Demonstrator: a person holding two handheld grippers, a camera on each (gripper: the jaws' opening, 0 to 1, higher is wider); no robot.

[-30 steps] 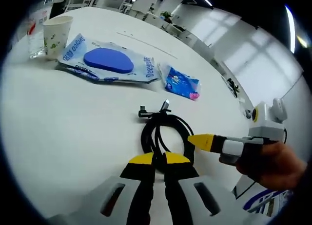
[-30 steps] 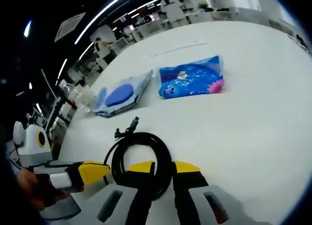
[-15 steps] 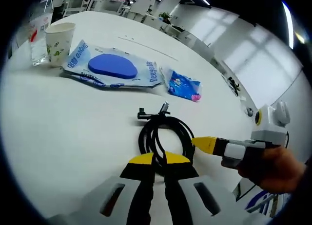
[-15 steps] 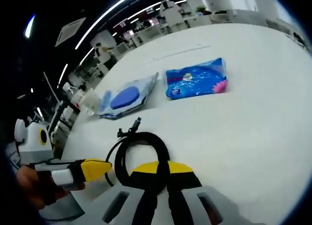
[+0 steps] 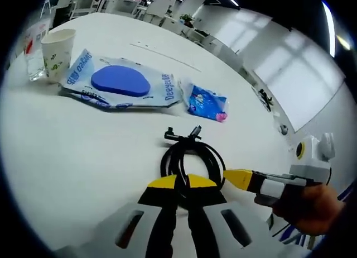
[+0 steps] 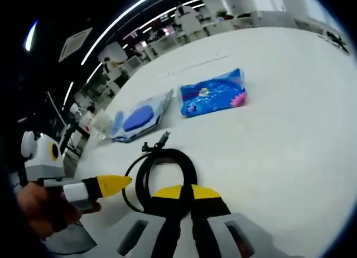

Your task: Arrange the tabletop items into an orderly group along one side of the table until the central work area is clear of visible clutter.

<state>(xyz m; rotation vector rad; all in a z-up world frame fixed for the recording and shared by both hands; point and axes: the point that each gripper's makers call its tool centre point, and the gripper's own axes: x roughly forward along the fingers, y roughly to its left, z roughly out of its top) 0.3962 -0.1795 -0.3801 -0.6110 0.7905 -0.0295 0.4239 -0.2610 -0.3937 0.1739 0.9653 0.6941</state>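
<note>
A coiled black cable [image 5: 189, 157] lies on the white table [image 5: 72, 157] right in front of me. My left gripper [image 5: 182, 181] is shut on the coil's near side, a strand pinched between its yellow tips. From the right, my right gripper [image 5: 235, 177] reaches the coil's right edge, held by a hand [image 5: 305, 206]. In the right gripper view, the right gripper [image 6: 186, 191] is shut on the cable [image 6: 164, 166], and the left gripper [image 6: 114, 184] touches the coil's left loop. The cable's plugs [image 5: 184, 136] point away from me.
Beyond the cable lie a flat package with a blue oval pad [image 5: 120, 82] and a small blue packet [image 5: 206, 101]. A paper cup [image 5: 56, 46] and a clear glass [image 5: 32, 51] stand at the far left. Bare table [image 6: 290, 135] lies to the right.
The right gripper's jaws, spread around the coil a second ago, have shut on the cable. Both views have shifted slightly with the hands; the packages have not moved.
</note>
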